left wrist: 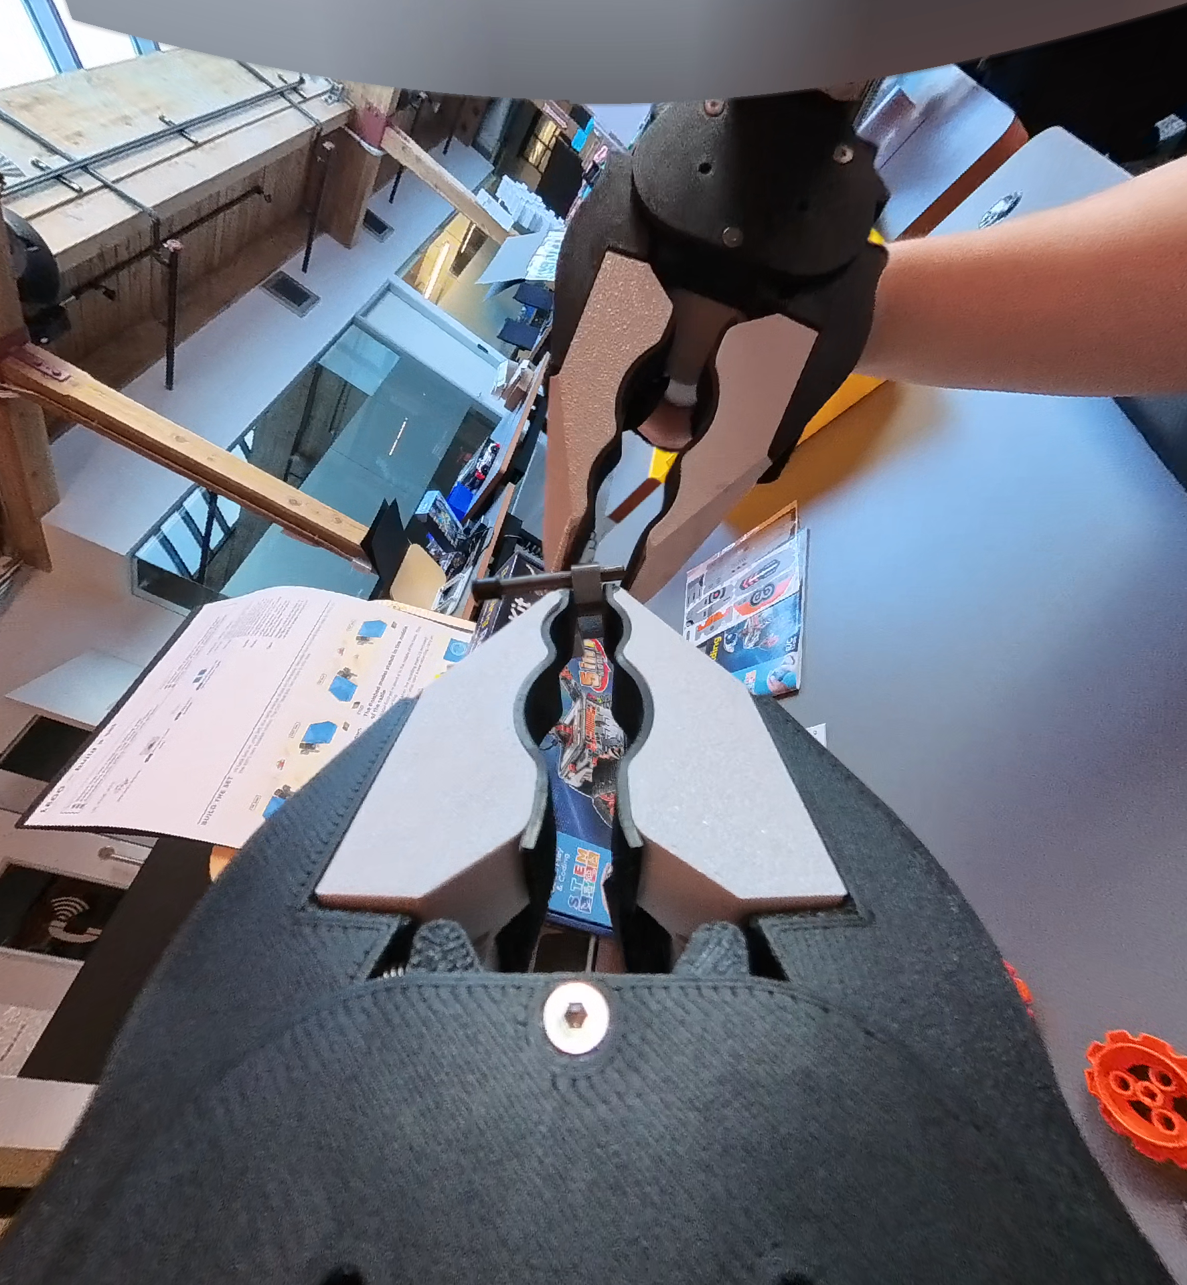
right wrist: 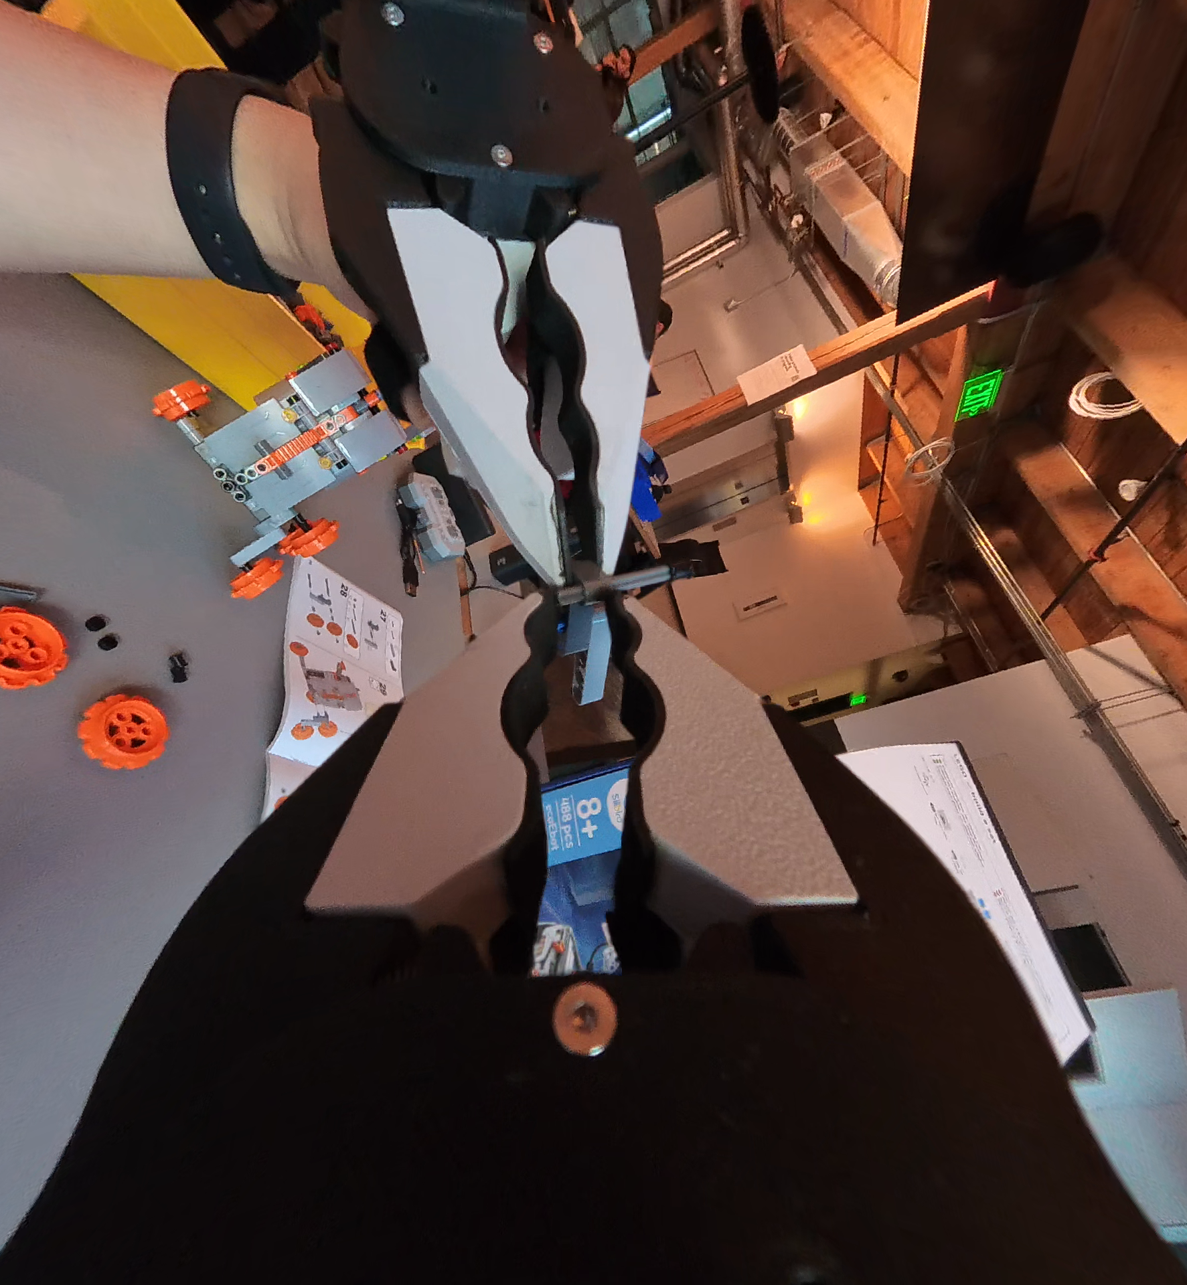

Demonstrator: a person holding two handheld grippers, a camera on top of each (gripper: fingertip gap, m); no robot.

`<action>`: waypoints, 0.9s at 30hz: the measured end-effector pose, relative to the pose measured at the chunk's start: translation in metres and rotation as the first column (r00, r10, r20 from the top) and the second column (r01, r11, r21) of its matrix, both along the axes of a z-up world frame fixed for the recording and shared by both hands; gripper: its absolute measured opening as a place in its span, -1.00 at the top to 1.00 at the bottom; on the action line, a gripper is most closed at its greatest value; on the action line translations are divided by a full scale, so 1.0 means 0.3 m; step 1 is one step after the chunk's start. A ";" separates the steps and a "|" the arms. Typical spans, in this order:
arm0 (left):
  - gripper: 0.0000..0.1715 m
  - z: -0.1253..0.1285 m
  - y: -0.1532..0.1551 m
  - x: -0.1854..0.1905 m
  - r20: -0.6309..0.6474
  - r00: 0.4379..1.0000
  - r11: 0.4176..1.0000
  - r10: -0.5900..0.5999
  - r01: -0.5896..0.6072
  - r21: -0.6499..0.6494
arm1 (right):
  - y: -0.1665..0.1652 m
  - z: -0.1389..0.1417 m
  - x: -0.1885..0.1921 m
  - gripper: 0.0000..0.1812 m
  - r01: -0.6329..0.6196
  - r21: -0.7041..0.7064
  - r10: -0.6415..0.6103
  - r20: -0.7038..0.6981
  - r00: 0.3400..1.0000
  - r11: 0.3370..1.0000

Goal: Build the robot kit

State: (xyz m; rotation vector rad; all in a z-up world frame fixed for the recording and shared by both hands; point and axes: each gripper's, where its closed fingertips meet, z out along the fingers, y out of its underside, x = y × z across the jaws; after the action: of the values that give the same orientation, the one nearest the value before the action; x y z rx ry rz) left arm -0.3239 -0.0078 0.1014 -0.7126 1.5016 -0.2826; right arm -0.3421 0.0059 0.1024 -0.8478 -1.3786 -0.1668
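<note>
both my claws up off worktop (right wrist: 76, 869), tip to tip mid-frame. left claw (left wrist: 587, 591) clamped on grey connector (right wrist: 587, 650), right claw (right wrist: 580, 591) pinching thin dark axle (left wrist: 528, 583) through it. tiny grips, so any twist could pop axle loose, dropping toward orange wheels (right wrist: 9, 647) at left edge

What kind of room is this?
Probably a shared workshop or maker space in a converted industrial building. Signs of it: bare timber beams overhead, a grey table strewn with orange toy wheels, a half-built brick vehicle, and an open instruction booklet.
</note>
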 end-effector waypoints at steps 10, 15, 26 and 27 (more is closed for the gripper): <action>0.94 -0.003 -0.018 0.000 -0.001 0.999 0.999 -0.044 0.044 -0.017 | -0.009 0.030 0.003 0.60 -0.033 0.029 0.035 -0.061 0.998 0.999; 0.94 0.004 -0.018 -0.004 0.015 0.998 0.998 -0.057 0.058 -0.033 | -0.012 0.030 -0.003 0.66 -0.061 0.043 0.065 -0.079 0.995 0.997; 0.94 0.032 0.008 -0.018 0.053 0.999 1.000 0.003 -0.003 0.004 | -0.016 0.026 -0.012 0.74 -0.103 -0.047 0.097 -0.114 0.989 0.994; 0.94 0.037 0.015 -0.020 0.062 0.998 1.000 0.017 -0.018 0.025 | -0.014 0.021 -0.011 0.70 -0.120 -0.119 0.104 -0.133 0.986 0.986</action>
State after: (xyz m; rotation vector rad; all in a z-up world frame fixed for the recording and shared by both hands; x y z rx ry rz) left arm -0.3300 -0.0033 0.1124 -0.6904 1.4372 -0.2691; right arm -0.3455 0.0018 0.1087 -0.8683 -1.3246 0.0619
